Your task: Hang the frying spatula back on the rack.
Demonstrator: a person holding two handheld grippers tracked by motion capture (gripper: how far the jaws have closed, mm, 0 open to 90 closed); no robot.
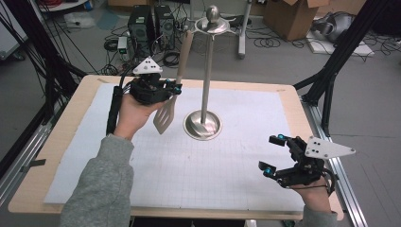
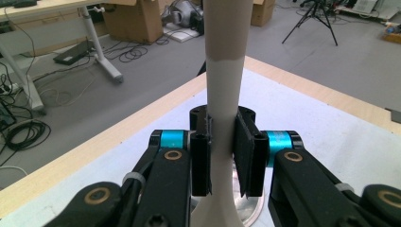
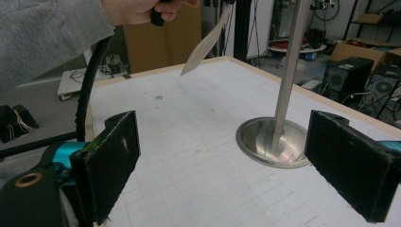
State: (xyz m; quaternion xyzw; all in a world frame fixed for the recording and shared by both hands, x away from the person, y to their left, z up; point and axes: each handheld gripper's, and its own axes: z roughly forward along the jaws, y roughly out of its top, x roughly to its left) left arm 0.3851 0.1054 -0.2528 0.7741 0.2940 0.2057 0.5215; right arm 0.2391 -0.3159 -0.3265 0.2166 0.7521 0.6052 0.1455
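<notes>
**Spatula held up beside the rack, free gripper waiting**

I take the metal stand [image 1: 203,90] as my landmark: a steel post on a round base near the middle of the white mat [image 1: 236,161], with a hook ring and ball at its top.

To the left of the stand, my left gripper [image 1: 172,89] is clamped on the neck of the slotted spatula [image 1: 171,101], just below where the pale handle begins. In the left gripper view both black pads [image 2: 201,163] press flat against the neck on either side, so the hold looks firm. I grip there, I think, because the narrow neck gives a steady pinch and leaves the handle's upper end free. The spatula stands nearly upright, blade down and off the mat, handle end leaning toward the ring on top of the stand. It looks close to a hook there, but I cannot tell whether it hangs on one or only sits near it.

To the right of the stand and nearer to me, my right gripper [image 1: 273,154] holds nothing. Its jaws stand wide apart over the mat, facing the stand's base [image 3: 272,142], well clear of the work so it cannot knock the post.
</notes>
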